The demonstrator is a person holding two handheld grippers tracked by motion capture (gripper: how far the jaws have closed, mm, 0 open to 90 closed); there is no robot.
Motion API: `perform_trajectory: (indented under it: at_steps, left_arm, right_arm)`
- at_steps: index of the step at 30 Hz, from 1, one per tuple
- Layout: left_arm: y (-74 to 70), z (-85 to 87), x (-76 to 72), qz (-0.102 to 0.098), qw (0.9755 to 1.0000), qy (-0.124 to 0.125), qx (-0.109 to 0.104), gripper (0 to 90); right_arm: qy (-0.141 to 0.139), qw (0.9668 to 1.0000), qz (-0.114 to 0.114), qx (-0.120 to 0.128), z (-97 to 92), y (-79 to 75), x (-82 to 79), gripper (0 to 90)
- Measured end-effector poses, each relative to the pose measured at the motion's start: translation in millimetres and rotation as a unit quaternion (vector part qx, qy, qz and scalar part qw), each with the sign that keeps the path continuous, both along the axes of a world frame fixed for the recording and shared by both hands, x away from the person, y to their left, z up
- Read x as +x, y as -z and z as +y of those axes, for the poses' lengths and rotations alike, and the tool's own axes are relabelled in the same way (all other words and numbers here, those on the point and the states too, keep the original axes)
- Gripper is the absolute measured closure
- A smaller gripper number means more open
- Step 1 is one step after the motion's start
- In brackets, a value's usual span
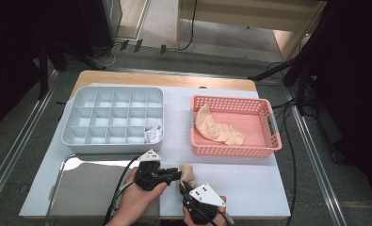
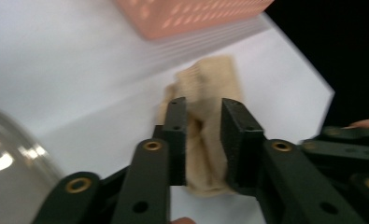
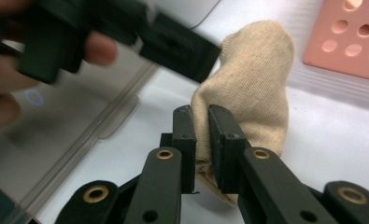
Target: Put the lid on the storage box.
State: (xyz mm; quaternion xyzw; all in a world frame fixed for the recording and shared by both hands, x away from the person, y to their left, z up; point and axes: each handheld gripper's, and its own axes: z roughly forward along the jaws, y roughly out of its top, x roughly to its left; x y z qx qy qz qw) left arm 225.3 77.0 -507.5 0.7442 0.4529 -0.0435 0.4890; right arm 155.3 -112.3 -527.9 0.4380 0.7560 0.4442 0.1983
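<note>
Both hand-held grippers meet over the beige sock [image 1: 187, 173] at the worktop's [image 1: 249, 183] front edge, the right hand-held gripper [image 3: 200, 140] pinching it, the left hand-held gripper [image 2: 203, 140] loosely astride, seemingly to fold it.

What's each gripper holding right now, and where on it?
Right gripper: jaws shut on the beige sock, pinching a fold at its near end. Left gripper: jaws straddle the same sock, fabric between them; whether they press cannot be told.
</note>
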Motion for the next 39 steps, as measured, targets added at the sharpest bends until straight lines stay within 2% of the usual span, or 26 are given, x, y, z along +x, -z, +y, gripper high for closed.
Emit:
perform_trajectory:
  at_steps: [2, 3, 5, 9, 12, 13, 16, 18, 20, 22, 25, 27, 29, 32, 39]
  left_arm:
    - [-2.0, -3.9, -1.0, 0.0, 1.0, 0.007, -0.005, 66.4]
    - [-1.0, -7.6, -0.6, 0.003, 0.9999, 0.012, 0.002, 64.6]
    - [4.4, -13.9, 0.6, 0.006, 0.9997, 0.011, 0.019, 66.7]
    - [7.9, -13.4, 3.2, 0.016, 0.9997, 0.004, 0.017, 70.9]
    - [8.0, -11.6, 3.8, 0.015, 0.9997, 0.005, 0.017, 71.5]
    - [9.1, -11.8, 3.7, 0.019, 0.9997, 0.005, 0.016, 71.6]
    - [11.1, -13.2, 3.5, 0.021, 0.9996, 0.008, 0.018, 71.6]
    - [11.2, -13.6, 3.5, 0.02, 0.9996, 0.006, 0.021, 70.5]
    - [11.1, -12.4, 3.2, 0.02, 0.9995, 0.003, 0.024, 66.5]
    - [12.0, -11.7, 3.4, 0.023, 0.9994, -0.001, 0.026, 57.8]
    - [14.2, -12.1, 4.5, 0.033, 0.9987, -0.007, 0.037, 43.6]
    - [16.0, -12.7, 5.6, 0.041, 0.9984, -0.016, 0.037, 39.3]
    - [17.0, -14.5, 5.8, 0.046, 0.9982, -0.013, 0.036, 38.0]
    - [18.6, -17.4, 5.4, 0.044, 0.9982, -0.011, 0.04, 38.8]
    - [25.9, -19.1, 9.1, 0.077, 0.997, 0.005, 0.0, 61.7]
  right_arm:
    - [0.0, 1.0, 0.002, 0.002, -0.8, 0.0, 0.2, 81.4]
    - [-0.001, 1.0, 0.002, 0.003, -0.7, 0.0, 0.1, 81.2]
    - [-0.004, 1.0, 0.004, 0.007, -0.7, -0.3, -0.6, 78.8]
    - [-0.022, 0.9995, 0.012, 0.018, -6.6, -4.4, -4.9, 73.2]
    - [-0.03, 0.9991, 0.01, 0.028, -11.3, -8.1, -9.8, 76.6]
    - [-0.028, 0.9989, 0.0, 0.036, -18.4, -14.2, -15.3, 83.3]
    - [-0.006, 0.9988, -0.017, 0.045, -23.7, -19.7, -16.6, 86.5]
    - [-0.007, 0.9994, -0.01, 0.032, -20.6, -16.7, -12.8, 86.5]
    - [-0.012, 0.9999, 0.006, 0.006, -13.4, -7.8, -9.6, 86.3]
    - [-0.015, 0.9997, 0.014, -0.015, -7.4, 1.5, -8.0, 86.4]
    - [-0.01, 0.9997, 0.018, -0.014, -6.3, 3.0, -6.6, 87.1]
    - [-0.009, 0.9997, 0.018, -0.014, -6.7, 3.7, -6.5, 87.3]
    - [-0.008, 0.9997, 0.019, -0.013, -7.2, 4.1, -6.6, 87.6]
    - [-0.007, 0.9997, 0.021, -0.011, -7.4, 4.3, -6.4, 88.3]
    - [-0.007, 0.9996, 0.027, -0.009, -8.3, 4.3, -5.8, 90.0]
